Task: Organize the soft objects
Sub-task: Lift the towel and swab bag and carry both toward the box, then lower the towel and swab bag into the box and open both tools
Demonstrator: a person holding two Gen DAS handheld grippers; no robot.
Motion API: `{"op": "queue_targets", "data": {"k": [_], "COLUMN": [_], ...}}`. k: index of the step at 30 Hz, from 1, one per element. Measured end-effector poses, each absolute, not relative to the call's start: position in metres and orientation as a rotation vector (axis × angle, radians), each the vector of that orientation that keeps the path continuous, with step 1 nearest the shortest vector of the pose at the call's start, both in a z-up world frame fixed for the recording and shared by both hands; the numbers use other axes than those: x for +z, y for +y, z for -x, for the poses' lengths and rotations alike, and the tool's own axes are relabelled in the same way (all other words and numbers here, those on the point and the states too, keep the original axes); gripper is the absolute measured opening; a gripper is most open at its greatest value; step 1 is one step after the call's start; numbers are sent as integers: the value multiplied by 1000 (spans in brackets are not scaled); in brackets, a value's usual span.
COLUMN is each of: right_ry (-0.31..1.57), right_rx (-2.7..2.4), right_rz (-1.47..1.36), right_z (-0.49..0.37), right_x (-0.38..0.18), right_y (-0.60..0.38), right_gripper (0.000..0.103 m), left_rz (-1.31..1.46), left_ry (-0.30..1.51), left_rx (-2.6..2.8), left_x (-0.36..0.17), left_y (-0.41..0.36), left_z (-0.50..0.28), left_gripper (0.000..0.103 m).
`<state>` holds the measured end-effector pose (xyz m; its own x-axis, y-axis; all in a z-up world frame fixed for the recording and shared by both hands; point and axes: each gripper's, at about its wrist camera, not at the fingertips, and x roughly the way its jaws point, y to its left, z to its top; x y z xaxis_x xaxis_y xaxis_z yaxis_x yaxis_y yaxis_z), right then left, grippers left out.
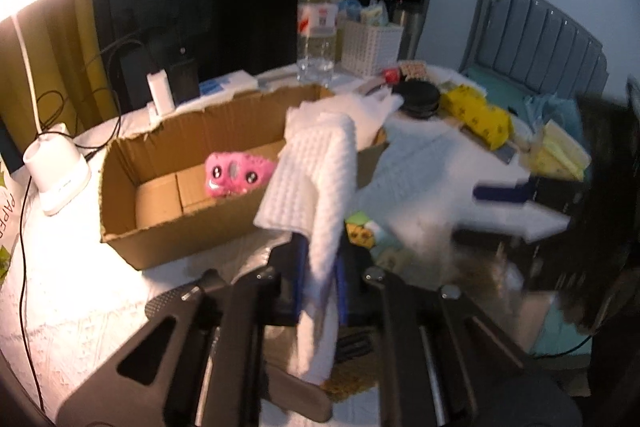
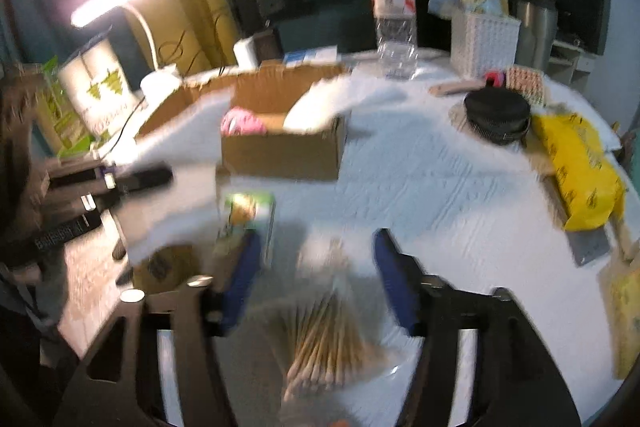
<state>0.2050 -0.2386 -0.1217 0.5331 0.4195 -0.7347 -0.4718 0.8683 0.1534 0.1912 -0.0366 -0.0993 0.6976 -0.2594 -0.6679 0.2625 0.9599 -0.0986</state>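
Note:
My left gripper [image 1: 320,279] is shut on a white waffle cloth [image 1: 320,163], which is pinched between its blue pads. The cloth's upper part drapes over the right end of an open cardboard box [image 1: 180,227]. A pink plush toy [image 1: 236,173] lies inside the box. In the right wrist view the same box [image 2: 280,155], toy [image 2: 242,123] and blurred cloth [image 2: 188,155] sit ahead and to the left. My right gripper [image 2: 316,243] stands open just above a clear bag of cotton swabs [image 2: 324,339], with its pads apart on either side of the bag.
A water bottle [image 1: 316,27] and a white basket [image 1: 370,45] stand behind the box. A black round case [image 1: 418,99] and a yellow pack [image 1: 478,115] lie to the right. A lit desk lamp [image 1: 56,179] is on the left. A small green packet [image 2: 248,215] lies in front of the box.

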Motion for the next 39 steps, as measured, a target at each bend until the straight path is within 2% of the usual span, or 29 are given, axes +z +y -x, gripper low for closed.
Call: {"op": "queue_targets", "data": {"k": [4,10,11,13,14,39], "right_ry": [915,954,962,964,962,690], "right_rx": [558,516,513,519,520,571], "right_rz": [148,271,265,216,199,178], "right_z": [-187,-174,-175,-177,-179,-215], "right_x": [-141,-168,-169,-165,-162,-59], "right_y": [-232,-222,-222,-226,-227,-178], "right_gripper": [79,79,74,54,50,48], "left_rz": [35,49,51,62,68,131], "left_ry": [715,671,665,655,648,503], "left_rx": [-310,-310,-306,-300,-297,-216], "left_x": [-88,-71,-69,-65,-63,-17], "left_y": [-30,-23,-22,-17,-14,53], "left_z": [-186,-175,-174,-171,-170,-176], "left_gripper": [12,12,12,12,12,12]}}
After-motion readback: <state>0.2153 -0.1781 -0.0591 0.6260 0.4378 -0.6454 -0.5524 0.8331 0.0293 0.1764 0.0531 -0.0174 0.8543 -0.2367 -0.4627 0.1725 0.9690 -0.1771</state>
